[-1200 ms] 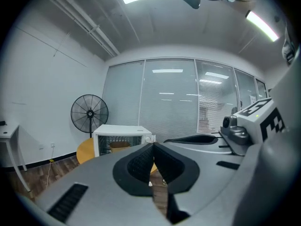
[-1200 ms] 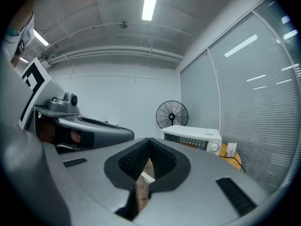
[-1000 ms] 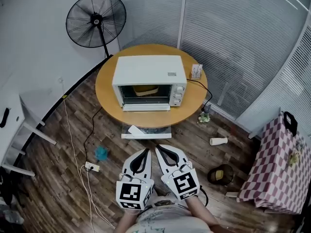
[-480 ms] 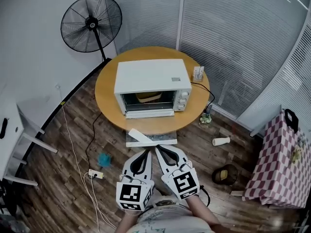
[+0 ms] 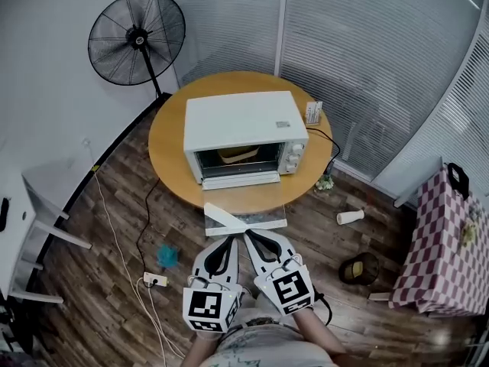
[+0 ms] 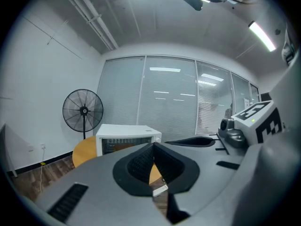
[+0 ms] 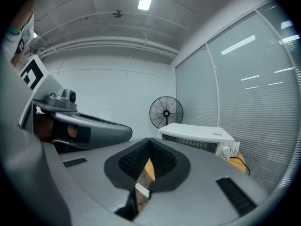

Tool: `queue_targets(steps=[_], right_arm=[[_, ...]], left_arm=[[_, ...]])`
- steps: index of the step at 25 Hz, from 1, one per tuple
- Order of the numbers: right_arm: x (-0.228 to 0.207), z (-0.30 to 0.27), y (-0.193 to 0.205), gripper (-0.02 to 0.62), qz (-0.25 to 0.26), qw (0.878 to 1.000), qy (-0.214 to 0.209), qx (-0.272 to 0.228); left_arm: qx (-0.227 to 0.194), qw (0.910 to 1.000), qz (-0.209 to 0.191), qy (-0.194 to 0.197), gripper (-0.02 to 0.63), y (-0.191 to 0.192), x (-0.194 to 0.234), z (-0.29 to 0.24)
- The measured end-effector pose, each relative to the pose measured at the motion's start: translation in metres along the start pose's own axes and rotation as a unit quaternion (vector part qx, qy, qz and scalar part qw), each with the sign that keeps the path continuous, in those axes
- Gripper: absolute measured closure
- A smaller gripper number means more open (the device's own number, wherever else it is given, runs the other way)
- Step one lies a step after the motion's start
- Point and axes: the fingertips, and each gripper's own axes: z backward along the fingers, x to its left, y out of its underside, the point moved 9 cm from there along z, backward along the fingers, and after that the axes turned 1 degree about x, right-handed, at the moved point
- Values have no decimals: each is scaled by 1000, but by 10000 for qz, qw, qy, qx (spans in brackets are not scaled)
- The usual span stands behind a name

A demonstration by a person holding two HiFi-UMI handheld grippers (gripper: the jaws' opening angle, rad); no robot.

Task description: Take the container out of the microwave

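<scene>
Overhead look down at a round wooden table (image 5: 170, 153) on a dark plank floor, with blinds across the far wall. White microwave (image 5: 243, 119) sits on the middle of the table, its front facing the near side. The container (image 5: 238, 154), a pale yellowish shape, shows inside the microwave through its dark front window.

A small box (image 5: 312, 112) stands on the table just right of the microwave. A black standing fan (image 5: 136, 30) is at the far left, beyond the table.

On the floor near the table's base lies a flat white board (image 5: 243, 220). A white power strip (image 5: 155, 280) and a small blue object (image 5: 166, 255) lie to the left. A white cup (image 5: 350, 217) lies on its side to the right, and a checked cloth (image 5: 443, 258) covers a table at the far right edge.

At the near edge, the left gripper (image 5: 230, 238) and right gripper (image 5: 250, 236) are side by side, pointing toward the table and well apart from the microwave. Each claw is closed, tips meeting, with nothing held between them.
</scene>
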Motion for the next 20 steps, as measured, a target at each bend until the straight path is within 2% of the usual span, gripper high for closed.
queue_targets(steps=[11, 20], right_arm=[[-9, -12, 3, 603, -117, 9996, 216, 138], [-51, -55, -3, 603, -71, 9999, 102, 28]], left_arm=[[169, 9996, 63, 201, 592, 1, 12, -18], [171, 9998, 83, 109, 592, -9, 32, -66]])
